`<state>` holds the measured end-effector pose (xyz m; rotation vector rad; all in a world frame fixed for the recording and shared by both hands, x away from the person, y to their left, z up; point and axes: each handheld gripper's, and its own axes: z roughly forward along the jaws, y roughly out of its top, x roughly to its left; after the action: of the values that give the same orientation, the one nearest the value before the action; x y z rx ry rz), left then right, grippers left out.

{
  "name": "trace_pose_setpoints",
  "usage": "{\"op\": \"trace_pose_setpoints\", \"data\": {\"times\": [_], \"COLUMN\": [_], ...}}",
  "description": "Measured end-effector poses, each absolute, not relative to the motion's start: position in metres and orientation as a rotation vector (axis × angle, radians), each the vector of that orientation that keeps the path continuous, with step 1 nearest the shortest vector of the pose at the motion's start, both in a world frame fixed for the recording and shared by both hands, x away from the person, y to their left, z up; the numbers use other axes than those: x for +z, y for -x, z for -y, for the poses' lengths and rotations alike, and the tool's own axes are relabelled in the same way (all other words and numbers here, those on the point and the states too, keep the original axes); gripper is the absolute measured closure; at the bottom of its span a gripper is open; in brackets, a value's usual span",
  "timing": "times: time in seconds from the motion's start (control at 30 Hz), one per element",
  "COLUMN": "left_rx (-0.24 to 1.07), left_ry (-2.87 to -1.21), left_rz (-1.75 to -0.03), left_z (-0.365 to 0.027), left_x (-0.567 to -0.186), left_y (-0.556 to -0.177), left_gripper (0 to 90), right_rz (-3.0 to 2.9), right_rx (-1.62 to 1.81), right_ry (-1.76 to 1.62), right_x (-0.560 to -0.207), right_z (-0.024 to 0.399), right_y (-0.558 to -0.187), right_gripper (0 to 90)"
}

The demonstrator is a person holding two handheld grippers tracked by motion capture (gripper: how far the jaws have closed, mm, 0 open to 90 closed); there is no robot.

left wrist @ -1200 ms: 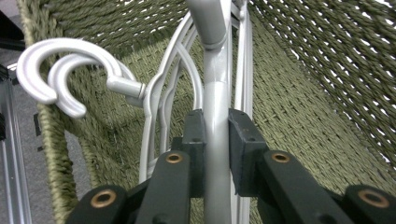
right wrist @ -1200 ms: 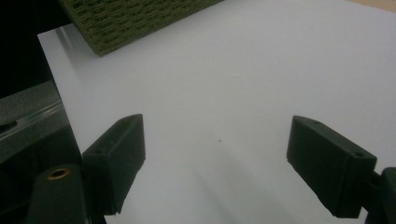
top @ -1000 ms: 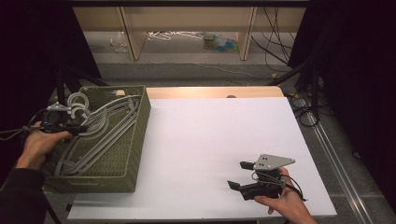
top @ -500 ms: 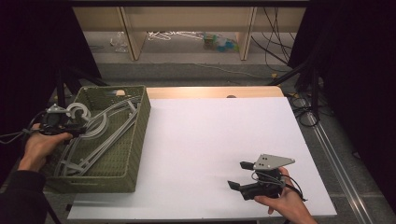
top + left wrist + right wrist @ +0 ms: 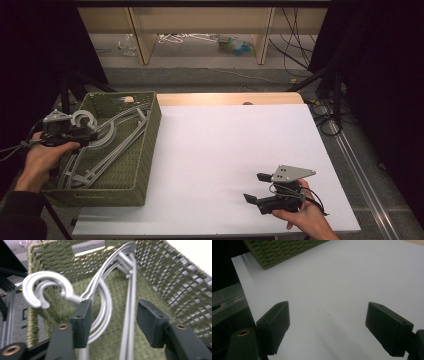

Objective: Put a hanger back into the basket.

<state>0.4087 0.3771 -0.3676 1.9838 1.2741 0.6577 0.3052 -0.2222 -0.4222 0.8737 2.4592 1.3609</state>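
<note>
Lying lengthwise in the basket (image 5: 145, 150), hangers (image 5: 107, 145) hooking toward near-left; left claw (image 5: 112, 322) just been opening around them, right claw (image 5: 327, 325) gaping wide.

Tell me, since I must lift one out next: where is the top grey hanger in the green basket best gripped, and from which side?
Probably at the neck just below the hook of the top hanger, coming from above: the hook stands up over the basket rim, while the arms lie nested among others. The left gripper has just been opening there.

Basket (image 5: 145, 150) walls hem the hangers (image 5: 105, 297); the table (image 5: 225, 150) seems open.
</note>
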Motion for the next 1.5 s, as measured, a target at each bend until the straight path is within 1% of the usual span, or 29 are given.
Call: {"op": "trace_pose_setpoints", "data": {"times": [0.07, 0.13, 0.27, 0.43, 0.47, 0.73, 0.97, 1.07, 1.17, 1.27, 1.3, 1.4, 1.43, 1.5], "left_rx": [0.656, 0.648, 0.632, 0.64, 0.635, 0.626, 0.613, 0.546, 0.547, 0.553, 0.553, 0.53, 0.53, 0.515], "left_ry": [-1.964, -1.895, -1.862, -1.855, -1.84, -1.81, -1.82, -1.778, -1.816, -1.835, -1.835, -1.843, -1.843, -1.849], "left_rz": [-1.278, -1.265, -1.243, -1.201, -1.185, -1.129, -1.062, -1.005, -0.952, -0.932, -0.932, -0.879, -0.879, -0.872], "left_z": [-0.374, -0.363, -0.353, -0.338, -0.332, -0.303, -0.281, -0.271, -0.259, -0.243, -0.243, -0.222, -0.222, -0.21], "left_x": [-0.367, -0.365, -0.361, -0.358, -0.357, -0.356, -0.356, -0.359, -0.363, -0.367, -0.367, -0.374, -0.374, -0.38], "left_y": [-0.407, -0.402, -0.396, -0.389, -0.386, -0.369, -0.354, -0.349, -0.345, -0.34, -0.34, -0.331, -0.331, -0.324], "left_gripper": [42.4, 39.6, 37.0, 33.5, 31.5, 27.1, 21.5, 21.1, 21.1, 20.8, 20.7, 20.8, 20.7, 20.7], "right_rz": [-2.459, -2.458, -2.457, -2.456, -2.457, -2.461, -2.456, -2.46, -2.458, -2.473, -2.473, -2.468, -2.468, -2.46], "right_rx": [1.362, 1.363, 1.361, 1.361, 1.359, 1.366, 1.37, 1.378, 1.38, 1.374, 1.374, 1.383, 1.383, 1.385], "right_ry": [-0.873, -0.872, -0.872, -0.871, -0.872, -0.881, -0.877, -0.879, -0.875, -0.874, -0.874, -0.867, -0.867, -0.869], "right_x": [-0.422, -0.422, -0.422, -0.422, -0.422, -0.422, -0.426, -0.426, -0.429, -0.43, -0.43, -0.43, -0.43, -0.429], "right_z": [0.222, 0.222, 0.222, 0.222, 0.222, 0.223, 0.222, 0.222, 0.222, 0.221, 0.221, 0.221, 0.221, 0.221], "right_y": [-0.305, -0.305, -0.306, -0.305, -0.305, -0.306, -0.308, -0.308, -0.31, -0.311, -0.311, -0.31, -0.31, -0.309], "right_gripper": [20.5, 20.5, 20.5, 20.4, 20.4, 20.4, 20.4, 20.2, 20.0, 20.0, 20.0, 19.9, 19.9, 19.8]}}
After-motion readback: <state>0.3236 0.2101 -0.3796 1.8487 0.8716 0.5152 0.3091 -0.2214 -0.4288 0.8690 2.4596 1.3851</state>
